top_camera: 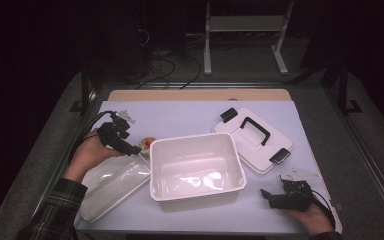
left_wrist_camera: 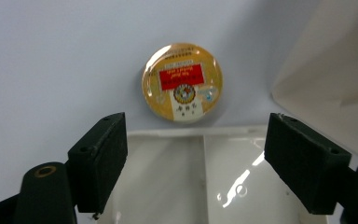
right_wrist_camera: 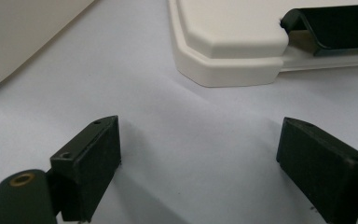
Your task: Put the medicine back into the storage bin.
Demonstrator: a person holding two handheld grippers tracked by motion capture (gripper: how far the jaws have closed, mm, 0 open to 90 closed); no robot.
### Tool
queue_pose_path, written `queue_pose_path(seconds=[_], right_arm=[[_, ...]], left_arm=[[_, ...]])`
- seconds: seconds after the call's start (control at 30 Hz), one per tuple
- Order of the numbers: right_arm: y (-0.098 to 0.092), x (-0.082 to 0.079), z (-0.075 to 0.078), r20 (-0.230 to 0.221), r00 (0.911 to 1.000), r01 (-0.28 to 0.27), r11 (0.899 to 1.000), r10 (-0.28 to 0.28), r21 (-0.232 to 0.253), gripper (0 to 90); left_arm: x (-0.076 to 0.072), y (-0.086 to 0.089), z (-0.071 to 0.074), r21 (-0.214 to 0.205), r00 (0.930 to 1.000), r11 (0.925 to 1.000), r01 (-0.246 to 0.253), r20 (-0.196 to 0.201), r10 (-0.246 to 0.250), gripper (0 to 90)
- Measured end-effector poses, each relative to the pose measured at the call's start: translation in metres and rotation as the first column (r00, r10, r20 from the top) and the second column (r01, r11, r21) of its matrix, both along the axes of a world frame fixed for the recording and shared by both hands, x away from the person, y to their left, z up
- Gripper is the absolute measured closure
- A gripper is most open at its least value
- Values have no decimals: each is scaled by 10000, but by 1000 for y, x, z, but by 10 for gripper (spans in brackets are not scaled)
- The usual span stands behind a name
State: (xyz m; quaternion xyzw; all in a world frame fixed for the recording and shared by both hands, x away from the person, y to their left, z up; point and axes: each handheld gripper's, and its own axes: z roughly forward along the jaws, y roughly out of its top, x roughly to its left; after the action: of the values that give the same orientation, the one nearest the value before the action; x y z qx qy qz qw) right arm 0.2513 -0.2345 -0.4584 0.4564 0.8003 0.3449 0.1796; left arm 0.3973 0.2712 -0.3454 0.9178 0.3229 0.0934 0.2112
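A white open bin [top_camera: 196, 190] stands at the middle of the table. Left of it lies a shallow translucent tray [top_camera: 111, 186], [left_wrist_camera: 177, 177]. A small round gold tin with a red label [top_camera: 148, 142], [left_wrist_camera: 182, 83] rests on the sheet between the tray's far end and the bin. My left gripper [top_camera: 130, 148], [left_wrist_camera: 196, 140] hovers over the tray's far end, open and empty, the tin just beyond its jaws. Near the front right edge, my right gripper [top_camera: 266, 196], [right_wrist_camera: 198, 149] is open over bare sheet with nothing between its jaws.
The bin's white lid with a black handle and black clips [top_camera: 252, 140], [right_wrist_camera: 228, 42] lies right of the bin, ahead of the right gripper. The pale blue sheet [top_camera: 180, 117] covers the table; beyond it is a wooden strip, then dark floor with cables.
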Motion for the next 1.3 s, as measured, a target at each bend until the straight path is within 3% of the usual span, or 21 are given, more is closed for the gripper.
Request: queue_pose_path(seconds=[0.5, 0.7, 1.3], right_arm=[[0, 0, 0, -5, 10000, -3, 10000, 3, -1, 129], [0, 0, 0, -3, 10000, -3, 10000, 3, -1, 129], [0, 0, 0, -7, 10000, -7, 10000, 7, -1, 128]], left_arm=[[33, -31, -29, 556, 9992, 9985, 19, -399, 3, 139], [43, -35, -48, 1097, 9987, 9940, 35, -507, 20, 134], [50, -43, -77, 1127, 9944, 9936, 84, -1060, 36, 146]])
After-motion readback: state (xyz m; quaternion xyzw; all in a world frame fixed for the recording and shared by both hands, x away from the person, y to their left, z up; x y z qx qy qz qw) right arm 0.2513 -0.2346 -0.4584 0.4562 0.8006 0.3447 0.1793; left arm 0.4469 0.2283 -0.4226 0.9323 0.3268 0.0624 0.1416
